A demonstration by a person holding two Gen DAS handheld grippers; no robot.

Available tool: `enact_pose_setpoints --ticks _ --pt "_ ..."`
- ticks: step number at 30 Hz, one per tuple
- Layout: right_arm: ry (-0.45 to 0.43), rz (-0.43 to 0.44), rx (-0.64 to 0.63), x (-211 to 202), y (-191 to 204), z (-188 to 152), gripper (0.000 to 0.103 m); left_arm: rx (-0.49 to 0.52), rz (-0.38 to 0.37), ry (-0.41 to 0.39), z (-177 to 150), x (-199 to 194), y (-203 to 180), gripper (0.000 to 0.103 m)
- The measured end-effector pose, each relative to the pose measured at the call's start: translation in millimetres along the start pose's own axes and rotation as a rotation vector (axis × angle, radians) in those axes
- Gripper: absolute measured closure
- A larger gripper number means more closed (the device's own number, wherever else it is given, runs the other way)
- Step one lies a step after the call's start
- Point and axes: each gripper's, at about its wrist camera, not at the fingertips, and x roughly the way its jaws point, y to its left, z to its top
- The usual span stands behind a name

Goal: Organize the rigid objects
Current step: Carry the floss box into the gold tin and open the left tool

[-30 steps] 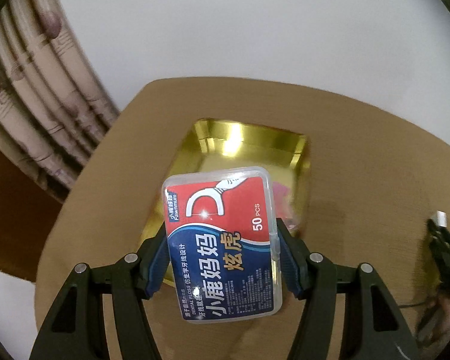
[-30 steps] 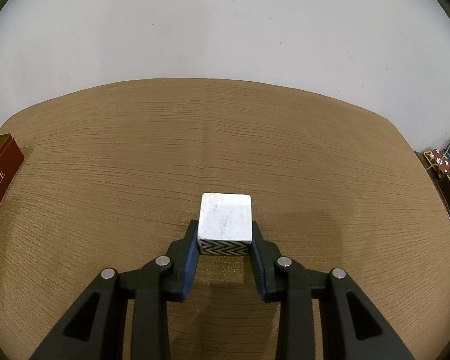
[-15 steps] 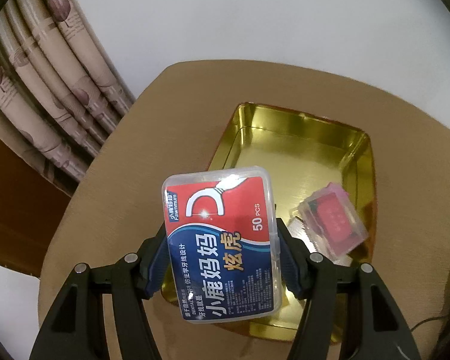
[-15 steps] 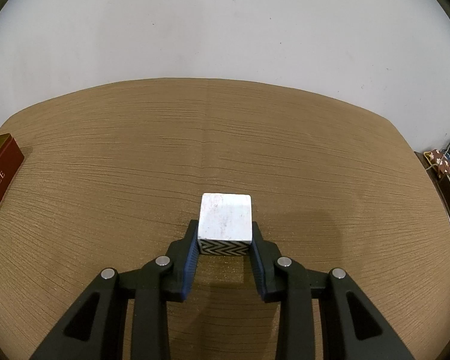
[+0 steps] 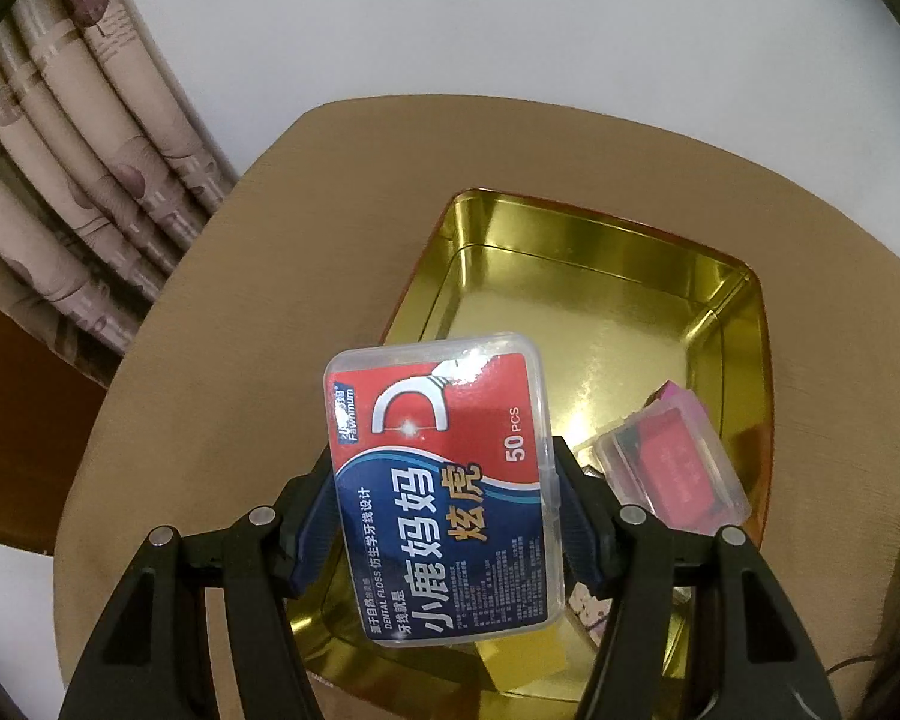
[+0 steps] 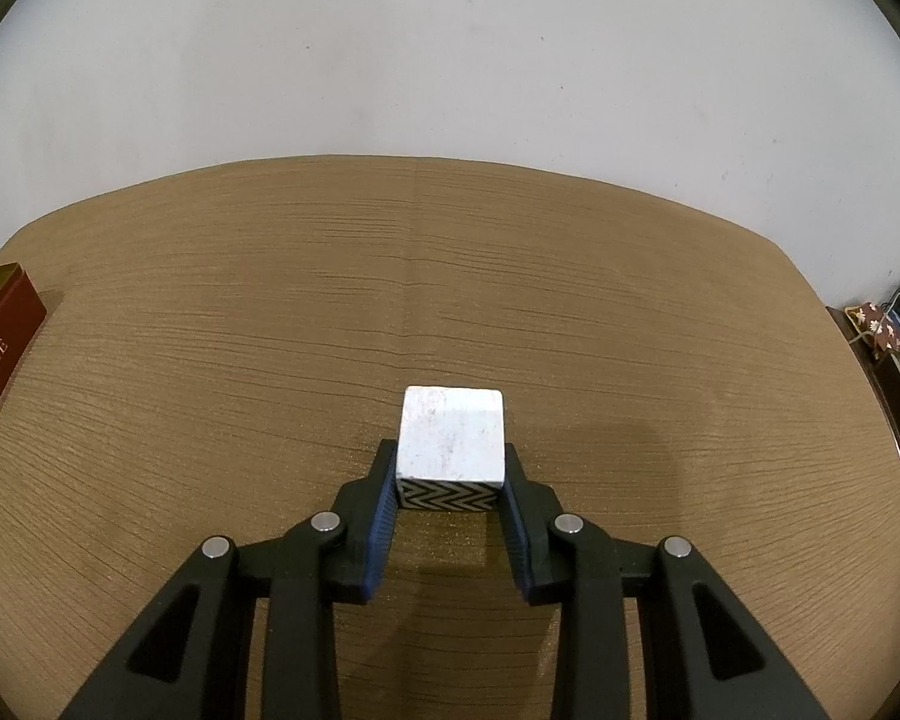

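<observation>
Curtains (image 5: 72, 180) show only behind left tongs (image 5: 444, 516) clamping floss box (image 5: 444, 492); right tongs (image 6: 450, 480) pinch cube (image 6: 450, 438).

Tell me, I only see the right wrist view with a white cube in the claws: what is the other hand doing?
Observer: The left gripper is clamped on a clear dental floss box.
Operator: Where is it holding that?
Observer: Over an open gold tin on the table.
Operator: Anything in the tin?
Observer: Yes, a small clear case with a red insert lies by its right wall.
</observation>
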Motion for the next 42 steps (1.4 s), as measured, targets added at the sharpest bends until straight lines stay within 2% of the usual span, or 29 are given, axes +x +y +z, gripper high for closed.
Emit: enact_pose_setpoints --ticks 15,20,26,28,32,37,42 --pt "-0.001 -0.005 -0.009 0 2 0 0.07 0.027 -0.017 0.023 -4 18 -2 0.044" --pt "-0.001 -0.006 -0.011 0 3 1 0.07 0.059 -0.027 0.002 -6 13 -8 0.037" --pt "-0.002 -0.007 -0.014 -1 4 1 0.07 0.118 0.028 -0.094 -14 -15 -12 0.026" --pt "-0.001 -0.004 -0.012 -1 4 2 0.07 0.115 0.018 -0.131 -18 -29 -8 0.025" --pt "-0.002 -0.005 -0.011 -1 2 1 0.071 0.074 0.021 -0.181 -31 -56 4 0.024" --pt "-0.002 -0.012 -0.014 -1 2 0 0.07 -0.002 0.044 -0.233 -50 -81 27 0.016" --pt "-0.002 0.004 -0.002 -1 -2 0 0.07 -0.02 0.064 -0.229 -68 -88 37 0.014"
